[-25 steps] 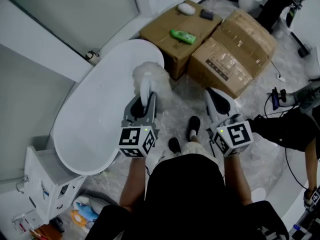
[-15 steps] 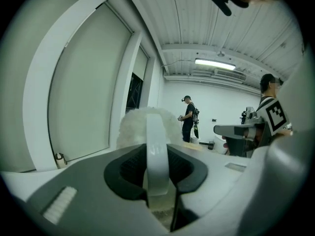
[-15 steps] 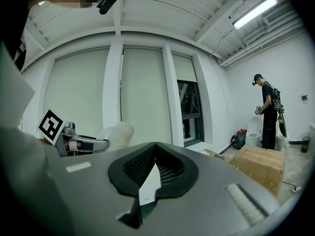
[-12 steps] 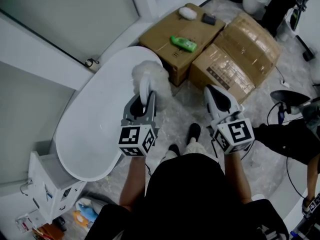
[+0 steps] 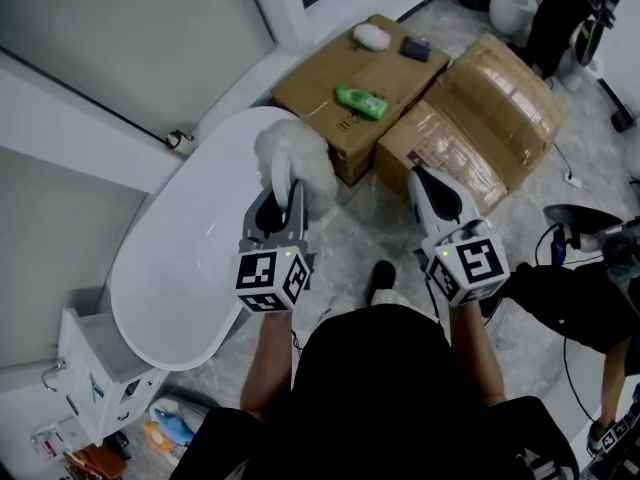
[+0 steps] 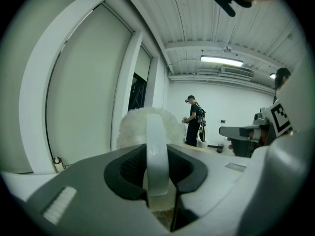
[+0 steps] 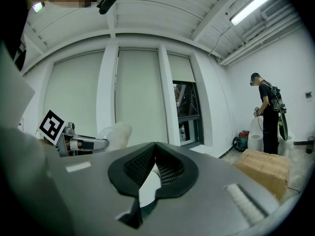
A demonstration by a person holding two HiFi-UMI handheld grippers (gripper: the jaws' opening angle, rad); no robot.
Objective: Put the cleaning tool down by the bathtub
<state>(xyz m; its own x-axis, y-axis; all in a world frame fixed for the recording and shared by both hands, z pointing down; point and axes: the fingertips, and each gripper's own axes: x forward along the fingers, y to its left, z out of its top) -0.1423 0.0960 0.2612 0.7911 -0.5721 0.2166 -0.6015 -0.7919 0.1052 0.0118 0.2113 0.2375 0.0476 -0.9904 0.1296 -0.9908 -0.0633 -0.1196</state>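
The cleaning tool [image 5: 300, 153] I am gripping by its handle [image 6: 156, 151] in my left gripper [image 5: 282, 200], aiming to lower it fully beside the bathtub [image 5: 185, 268] before releasing.

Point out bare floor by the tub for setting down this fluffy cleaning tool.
Bare floor lies between the bathtub rim, the cardboard boxes and the person's shoe. The tub's inside is bare too. Crowded: the cabinet corner at the tub's near end, and the box top with the green bottle.
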